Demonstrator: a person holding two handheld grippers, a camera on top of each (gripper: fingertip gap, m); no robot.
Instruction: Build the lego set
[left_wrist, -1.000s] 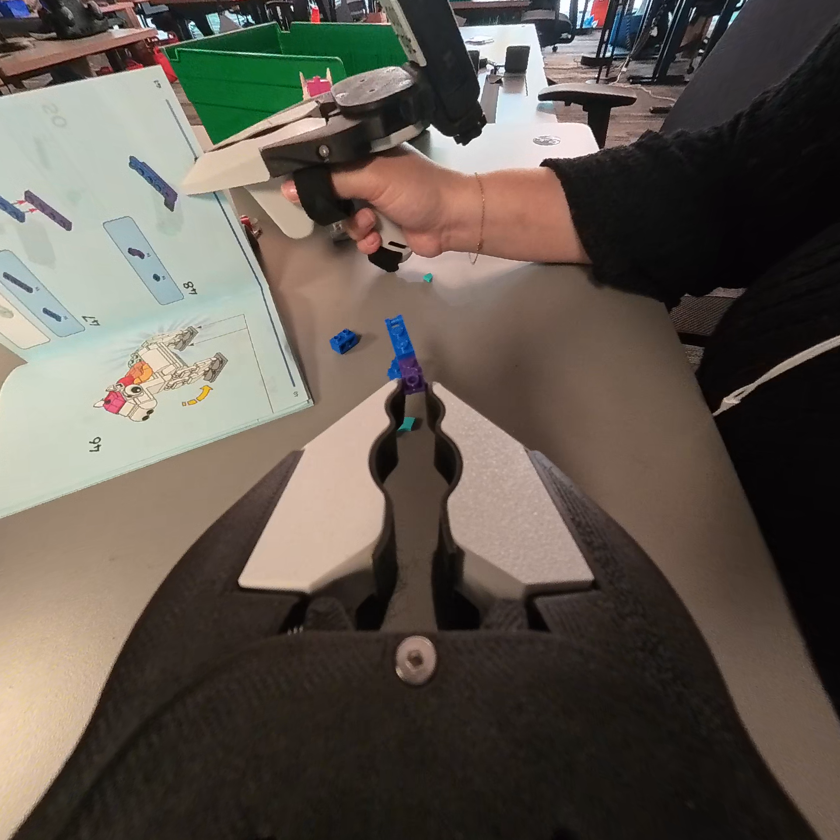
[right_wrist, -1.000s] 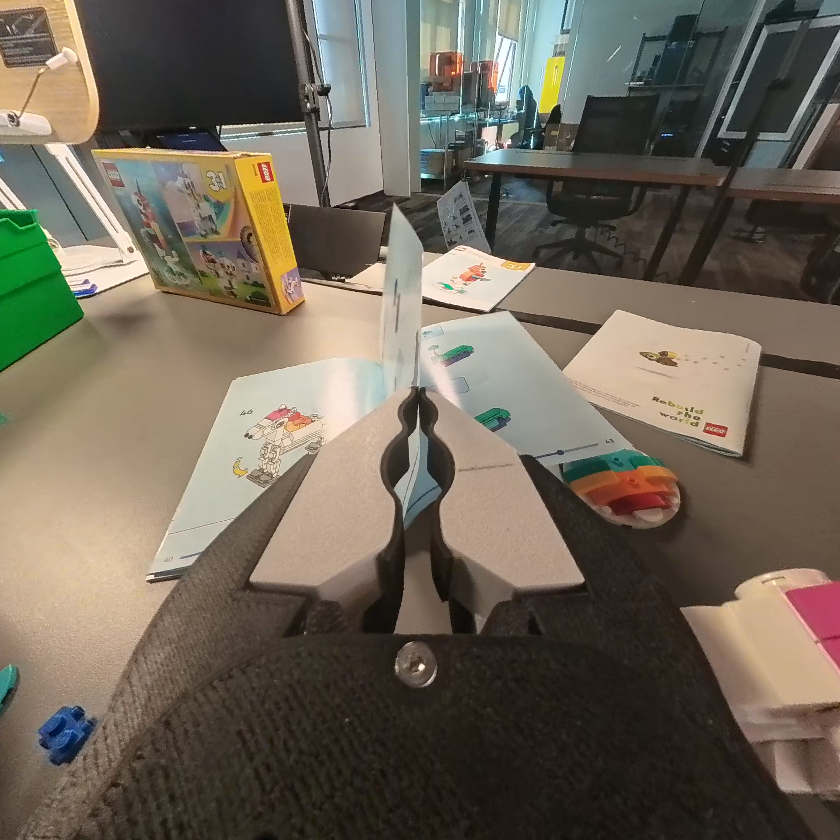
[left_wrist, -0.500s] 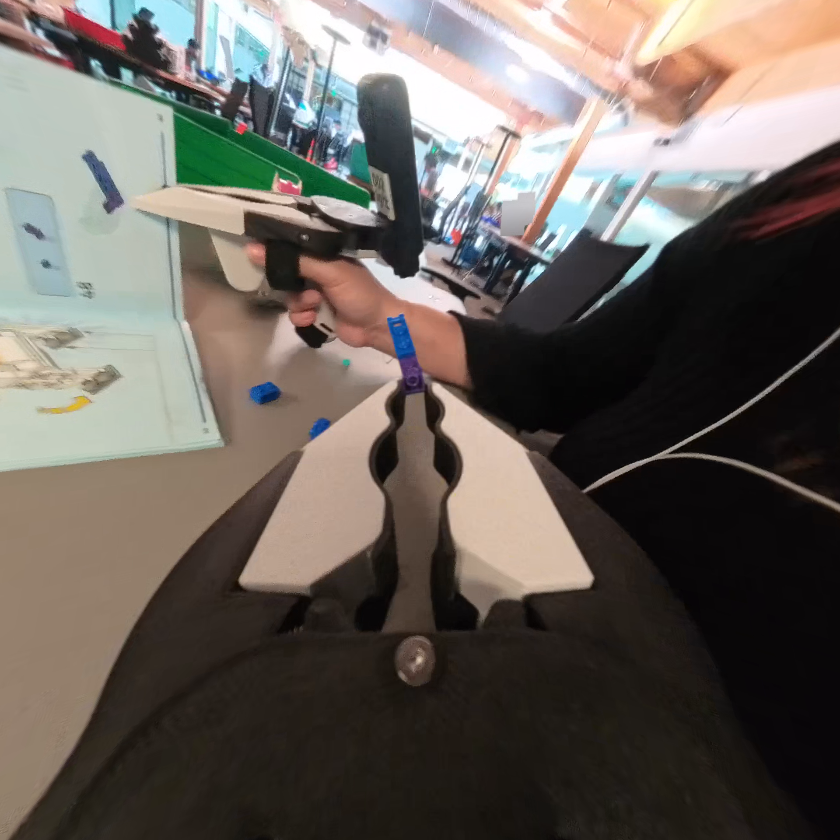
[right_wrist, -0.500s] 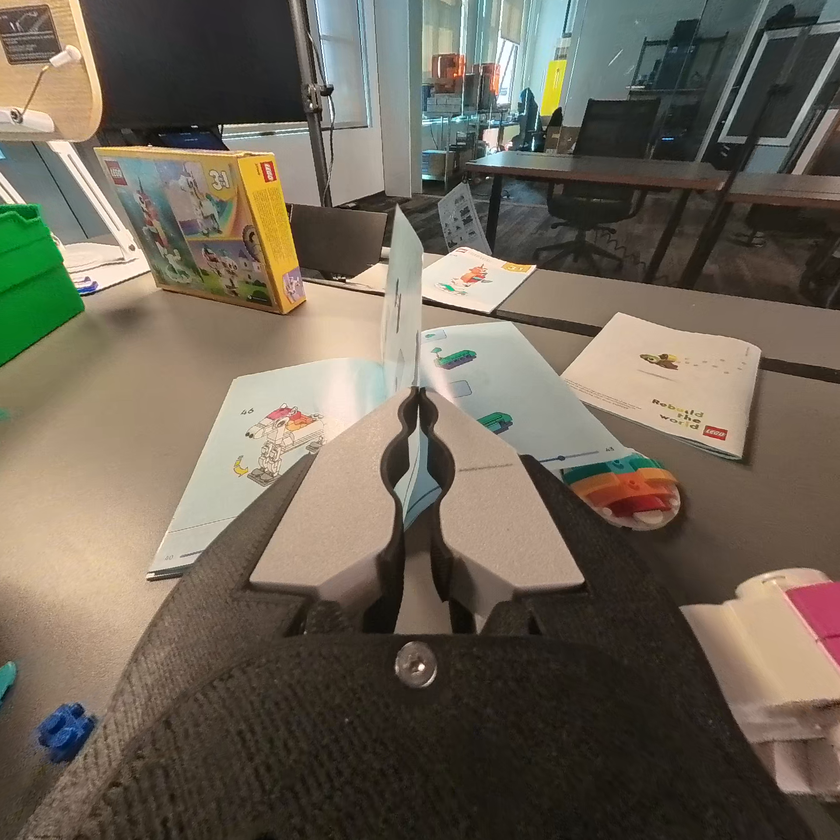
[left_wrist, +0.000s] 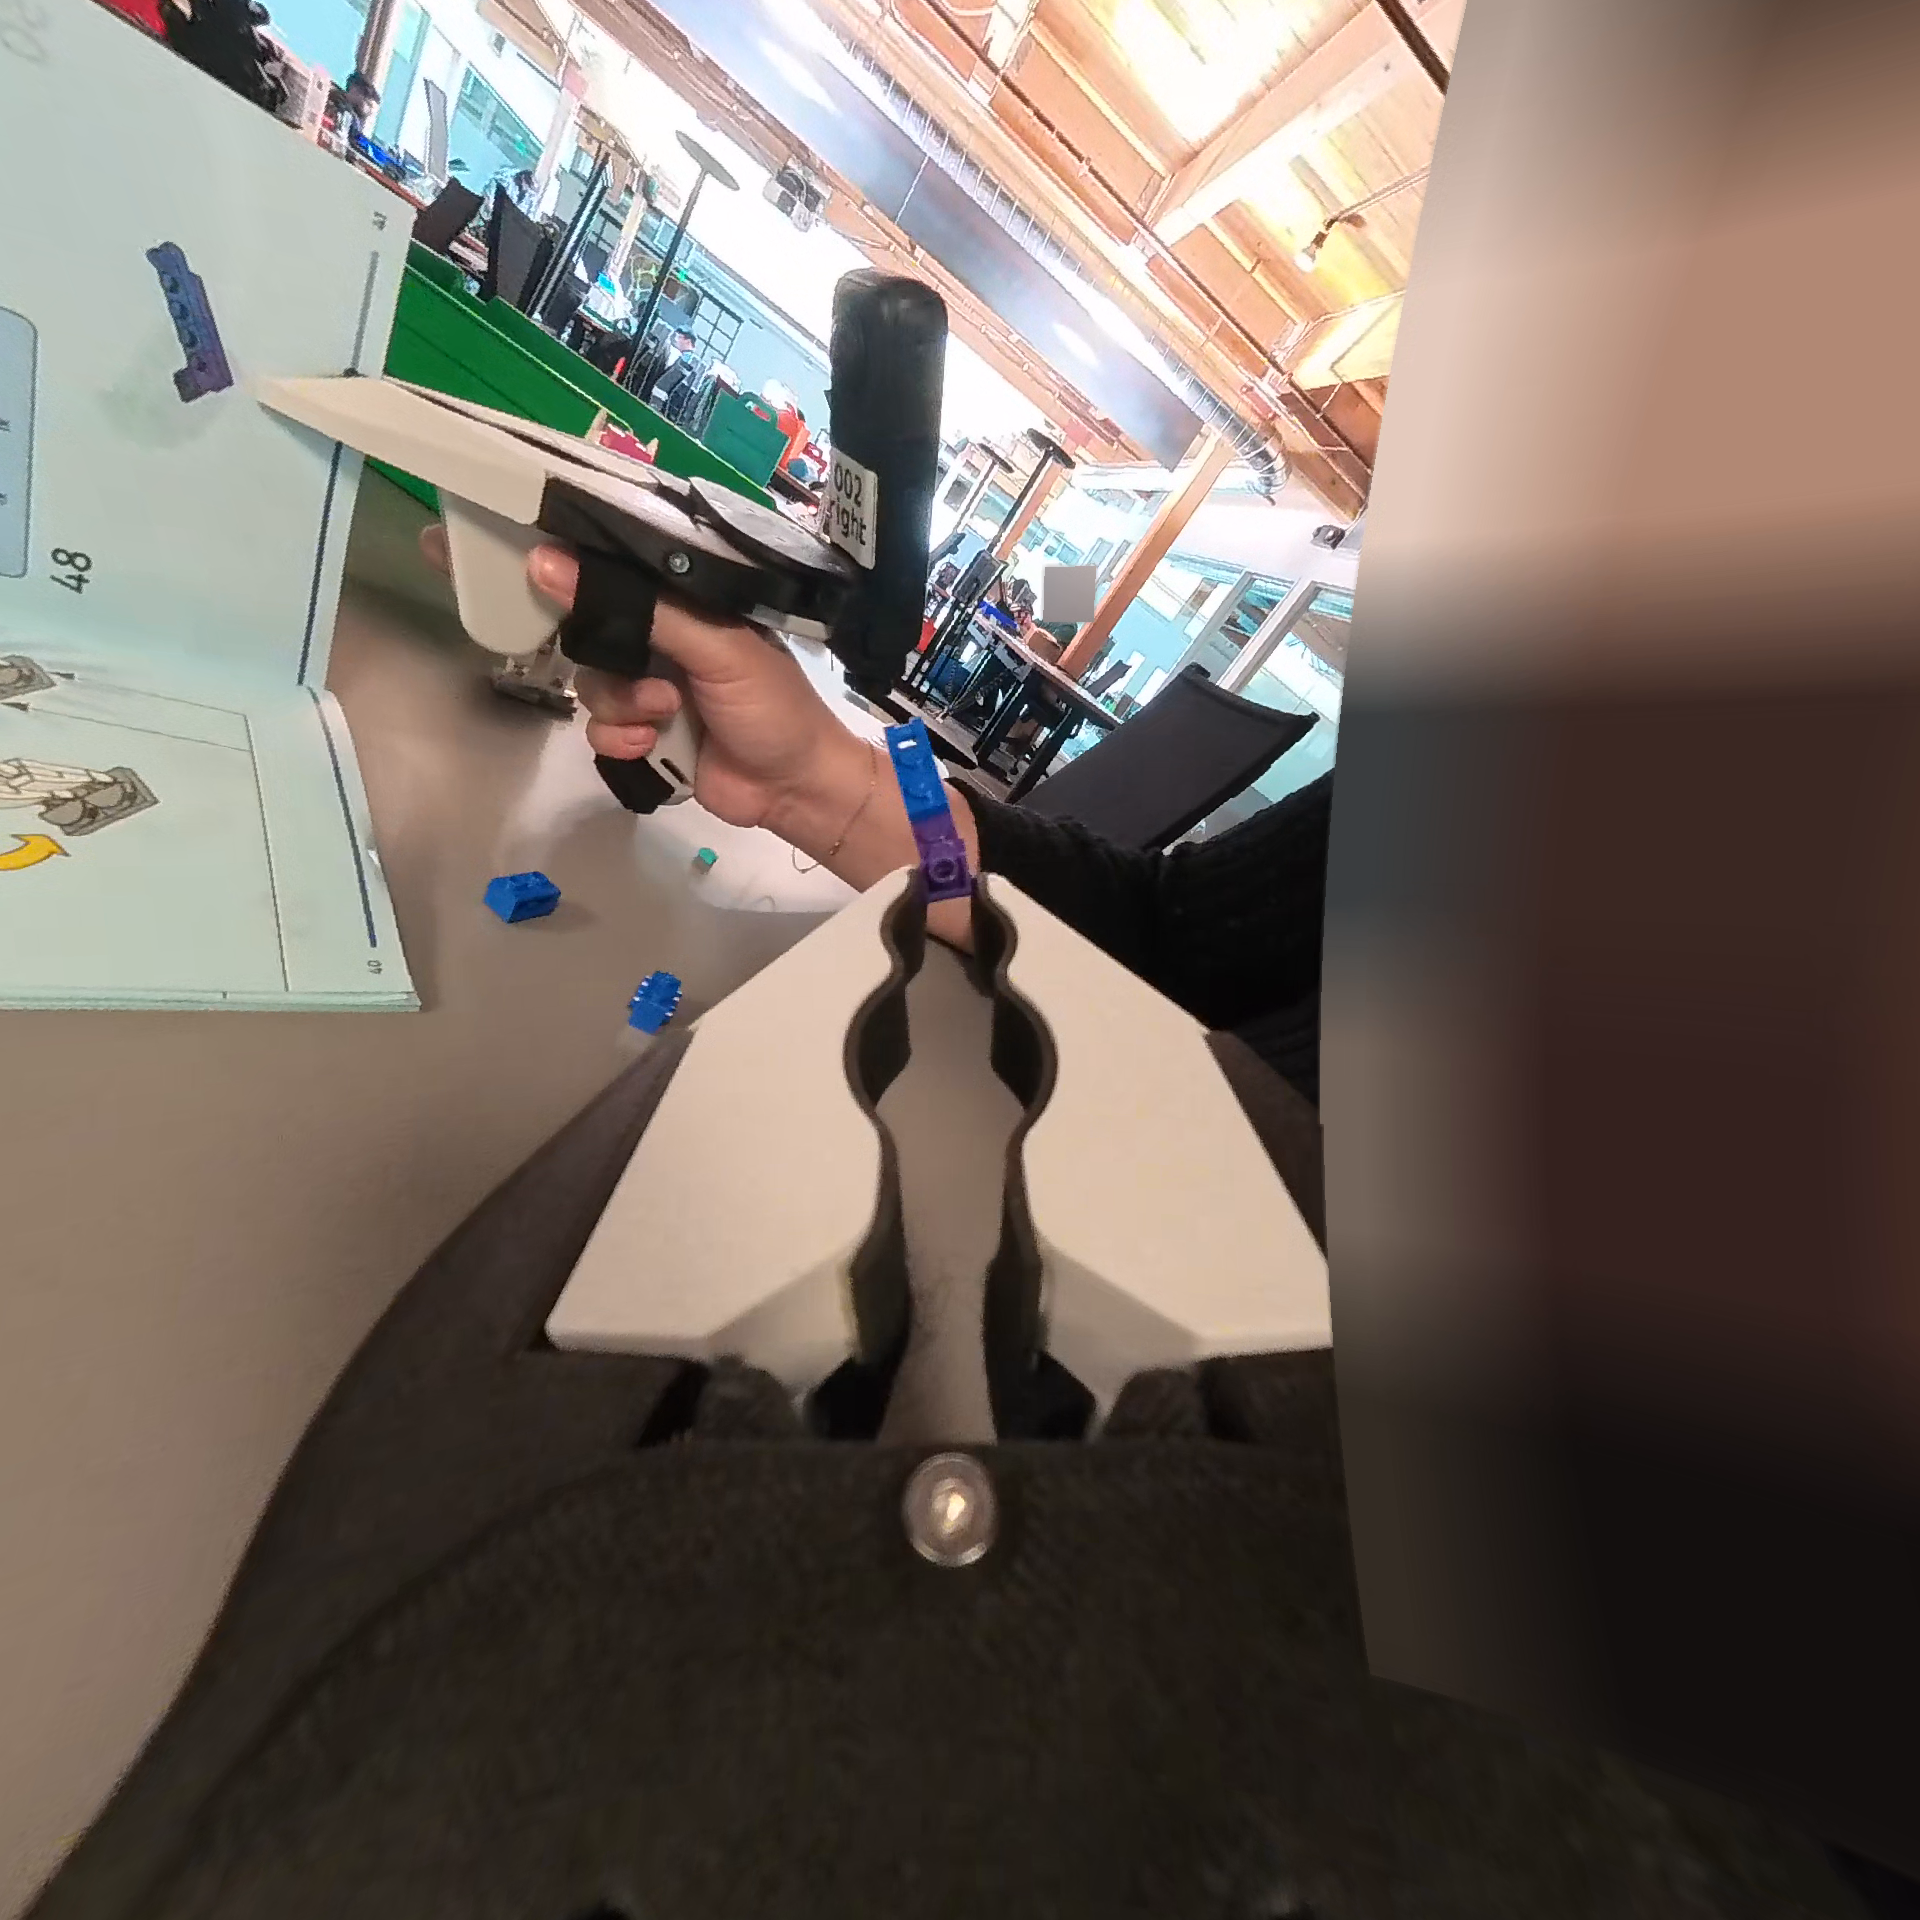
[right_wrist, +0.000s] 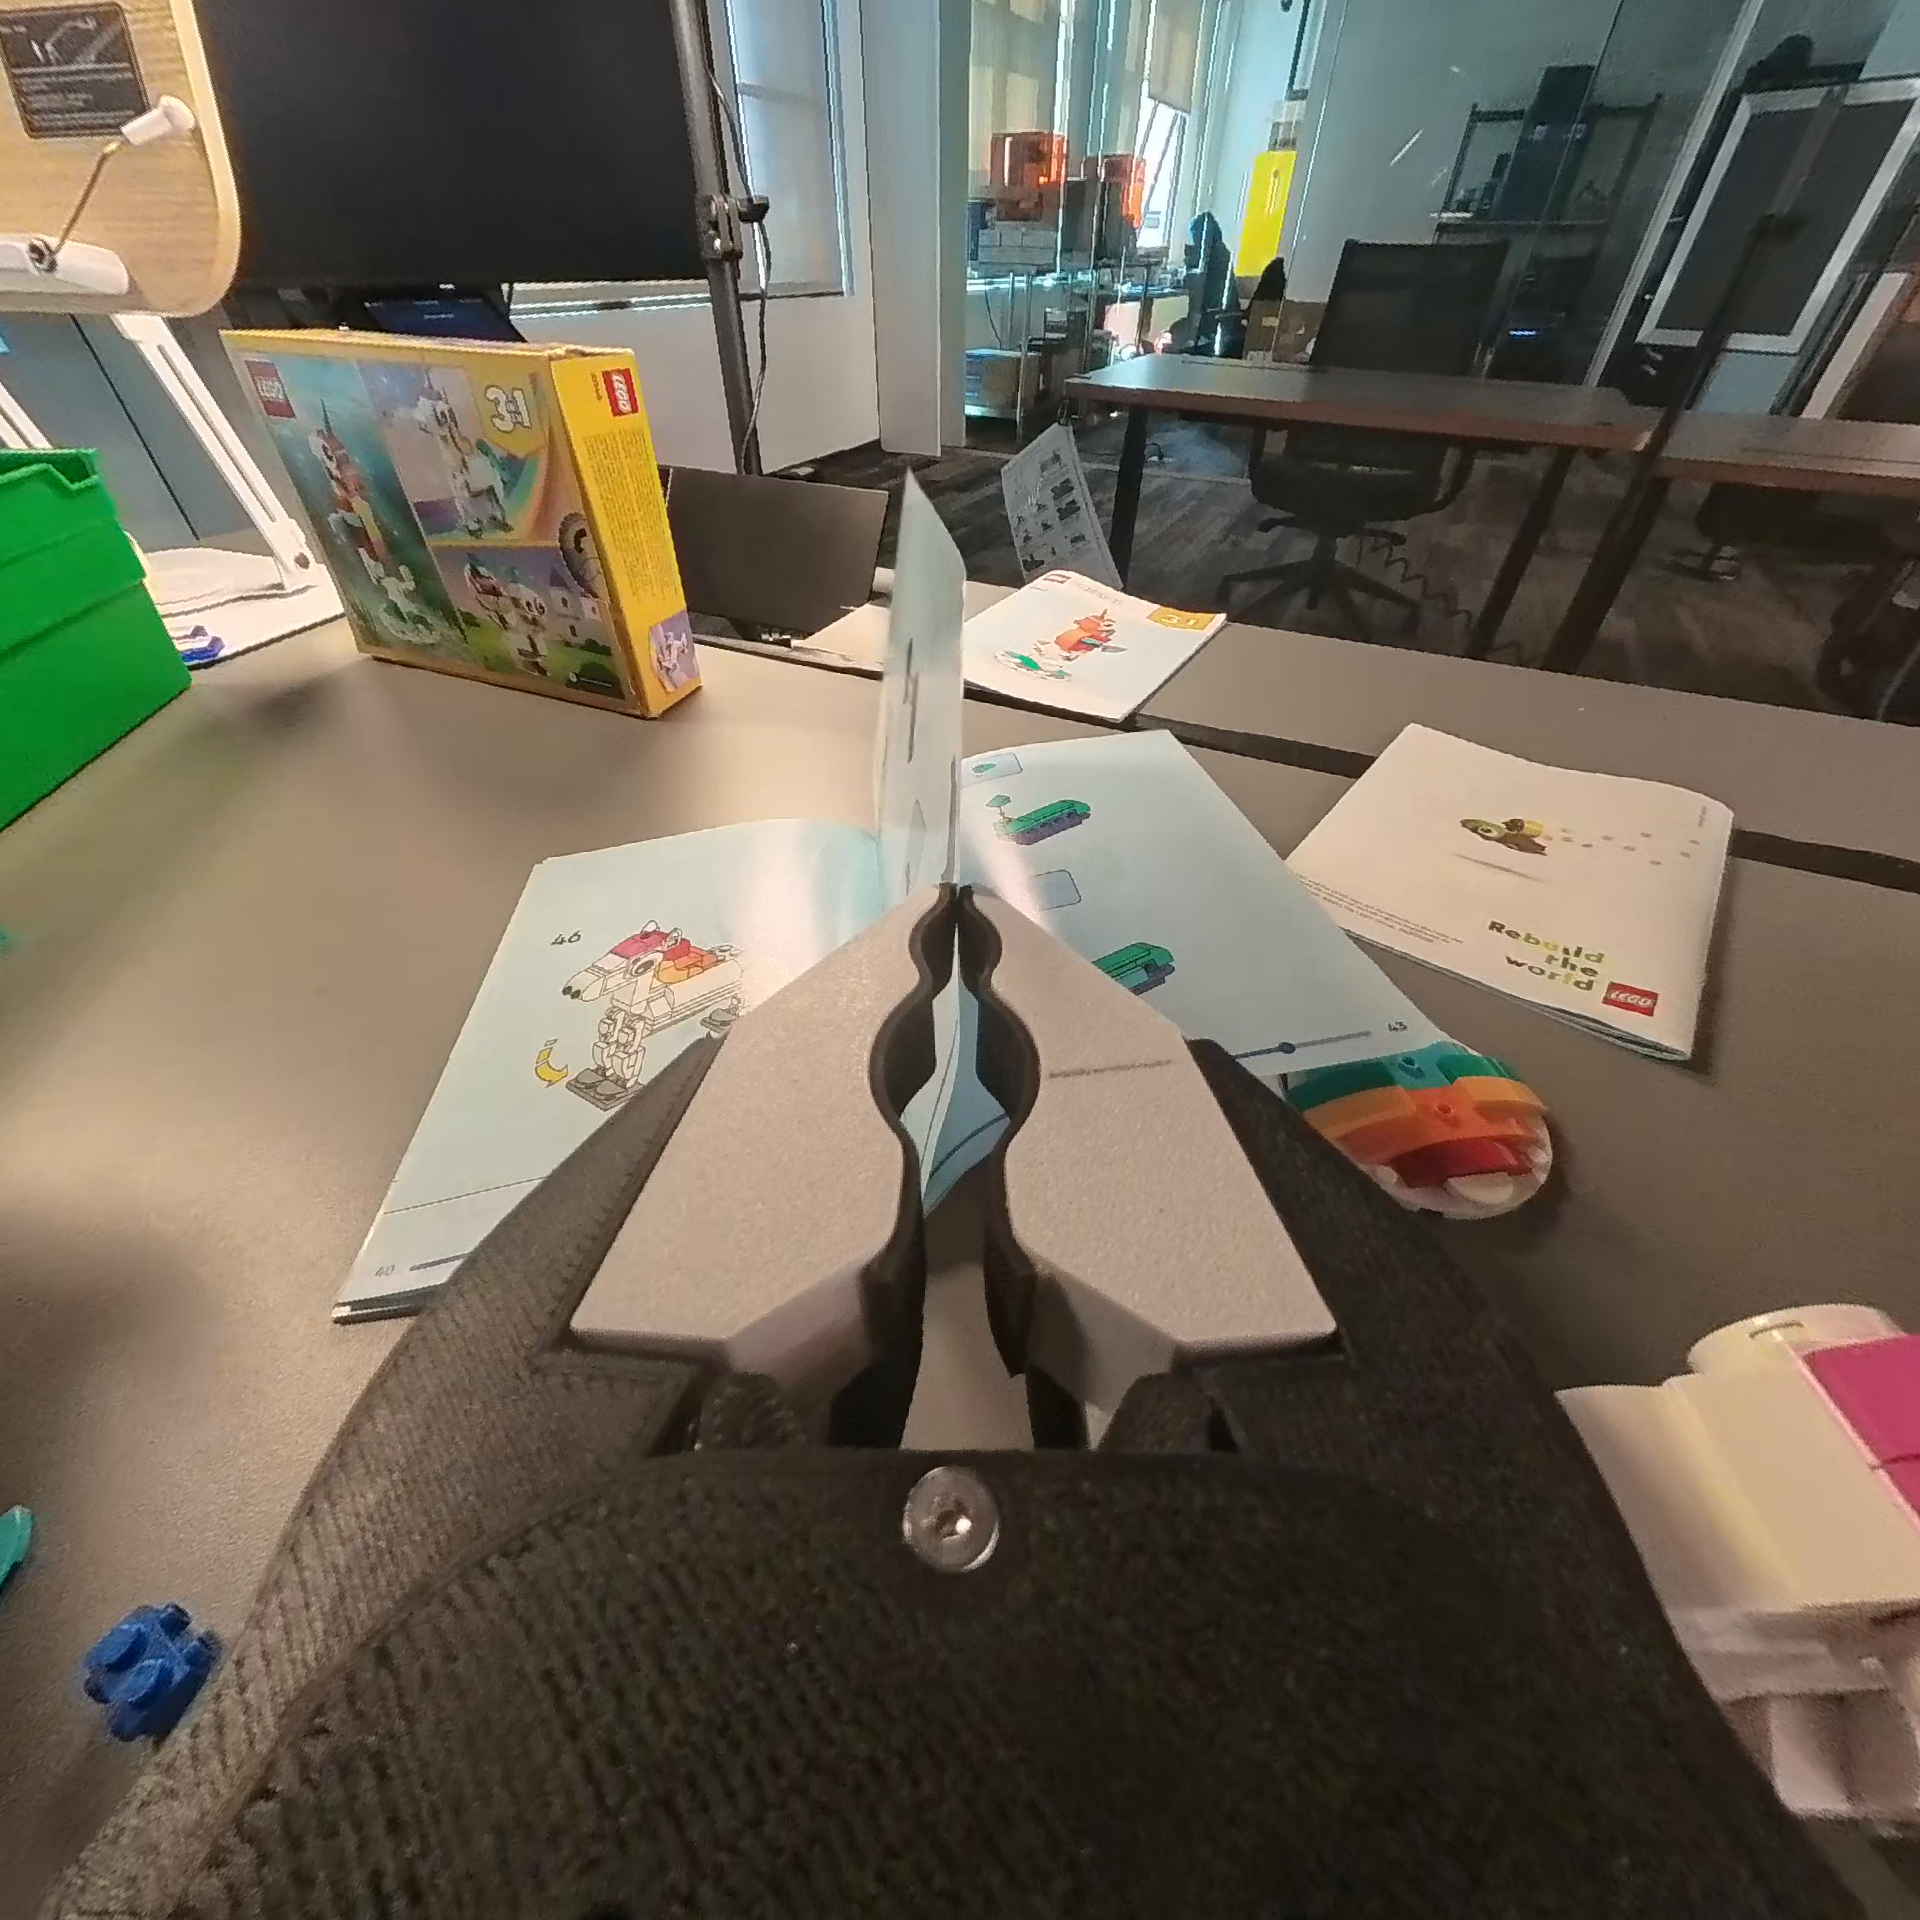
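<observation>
My left gripper (left_wrist: 945, 896) is shut on a small blue and purple lego piece (left_wrist: 923, 810) and holds it upright, raised off the table. My right gripper (right_wrist: 954, 891) is shut on a page (right_wrist: 920, 717) of the open pale blue instruction booklet (right_wrist: 634, 997) and holds the page standing up. In the left wrist view the right gripper (left_wrist: 312, 400) shows farther off, held by a hand, pinching that page (left_wrist: 156, 343). A white and pink lego build (right_wrist: 1787, 1496) sits at the right edge. A rainbow lego piece (right_wrist: 1423, 1112) lies beside the booklet.
Loose blue bricks (left_wrist: 523, 896) (left_wrist: 652, 1003) and a tiny teal piece (left_wrist: 705, 858) lie on the grey table (left_wrist: 156, 1247). A green bin (right_wrist: 73, 623), the yellow lego box (right_wrist: 468, 520) and two more booklets (right_wrist: 1517, 883) (right_wrist: 1091, 644) lie farther back.
My left gripper has lifted the blue and purple piece off the table and tilted upward. The right gripper still holds the page up, barely moved.
</observation>
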